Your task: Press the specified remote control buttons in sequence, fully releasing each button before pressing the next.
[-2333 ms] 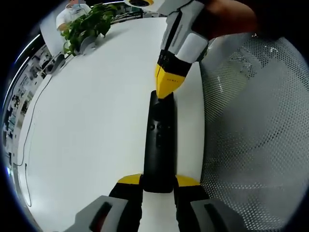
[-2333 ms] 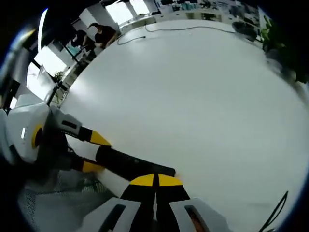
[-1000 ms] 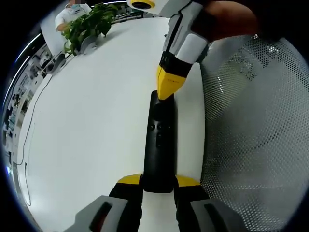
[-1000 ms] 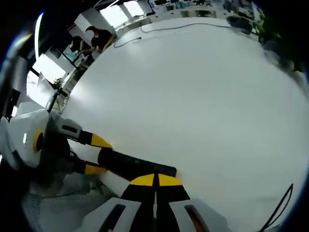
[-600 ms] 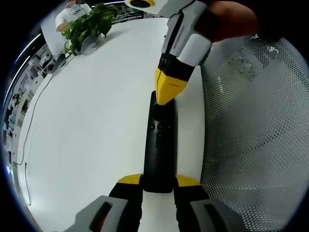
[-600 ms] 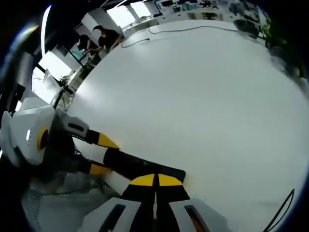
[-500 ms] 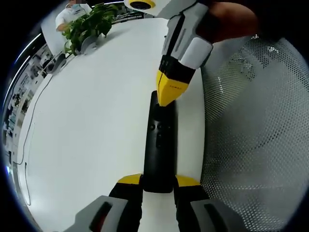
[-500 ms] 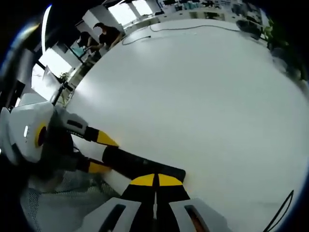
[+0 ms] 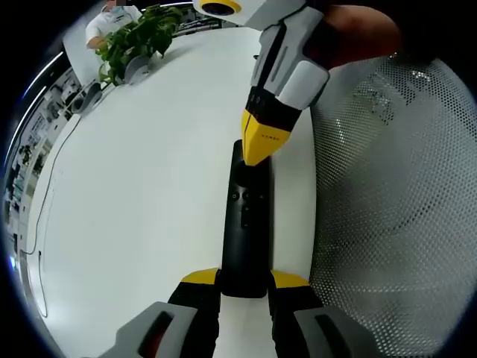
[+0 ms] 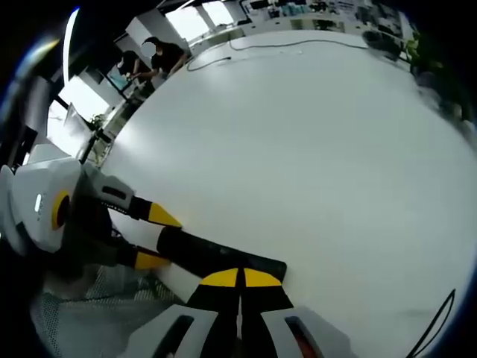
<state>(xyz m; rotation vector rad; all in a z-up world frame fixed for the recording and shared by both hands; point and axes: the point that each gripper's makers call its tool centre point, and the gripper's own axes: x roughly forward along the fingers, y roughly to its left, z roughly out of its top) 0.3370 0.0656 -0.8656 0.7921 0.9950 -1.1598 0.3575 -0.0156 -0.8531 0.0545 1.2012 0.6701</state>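
Observation:
A long black remote (image 9: pixel 246 224) lies lengthwise on the white table (image 9: pixel 149 186), close to its right edge. My left gripper (image 9: pixel 244 280) is shut on the remote's near end, one yellow fingertip on each side. The right gripper (image 9: pixel 257 149) comes down from the top, shut, with its yellow tip on the remote's far end, above the small buttons. In the right gripper view my right gripper (image 10: pixel 240 280) is shut and rests on the remote (image 10: pixel 216 257), while the left gripper (image 10: pixel 145 235) clamps the other end from the left.
A mesh chair back (image 9: pixel 395 209) stands right beside the table edge. A potted plant (image 9: pixel 138 41) is at the far left corner. A thin cable (image 9: pixel 45 201) runs along the left side. Another cable (image 10: pixel 298 42) and people (image 10: pixel 156 52) are at the far end.
The right gripper's tip has crept slightly nearer along the remote's far end and tilted a little. The remote and the left gripper have not moved.

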